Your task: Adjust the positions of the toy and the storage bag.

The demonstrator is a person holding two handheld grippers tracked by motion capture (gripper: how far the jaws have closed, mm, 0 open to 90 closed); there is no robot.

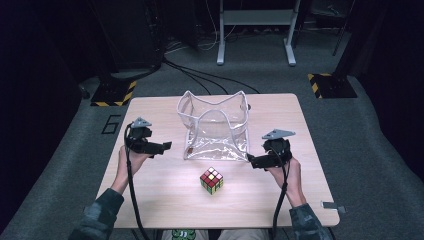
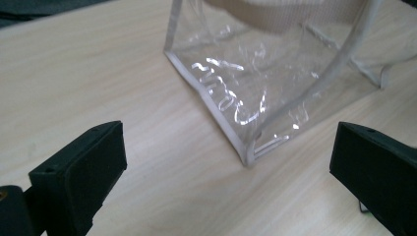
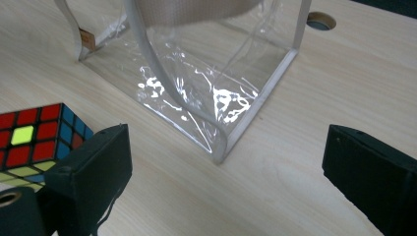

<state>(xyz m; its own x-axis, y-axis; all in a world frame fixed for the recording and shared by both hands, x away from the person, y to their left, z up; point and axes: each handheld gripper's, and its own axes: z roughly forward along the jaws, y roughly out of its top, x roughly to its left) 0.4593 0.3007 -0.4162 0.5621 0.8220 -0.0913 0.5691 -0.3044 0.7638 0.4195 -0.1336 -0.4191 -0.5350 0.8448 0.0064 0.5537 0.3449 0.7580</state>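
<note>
A clear plastic bag (image 1: 215, 127) with white trim stands open in the middle of the wooden table (image 1: 150, 195). A colourful puzzle cube (image 1: 211, 180) sits in front of it. My left gripper (image 1: 164, 146) hovers at the bag's left, jaws wide apart and empty; the bag's near corner (image 2: 248, 157) lies ahead of them. My right gripper (image 1: 251, 161) is at the bag's right front corner (image 3: 220, 155), also open and empty. In the right gripper view the cube (image 3: 34, 140) shows beside one jaw.
A round cable hole (image 3: 320, 21) is in the table behind the bag. A small metal clip (image 1: 332, 206) sits at the table's front right edge. Hazard-striped stand feet (image 1: 114, 92) and cables lie on the grey floor beyond the table.
</note>
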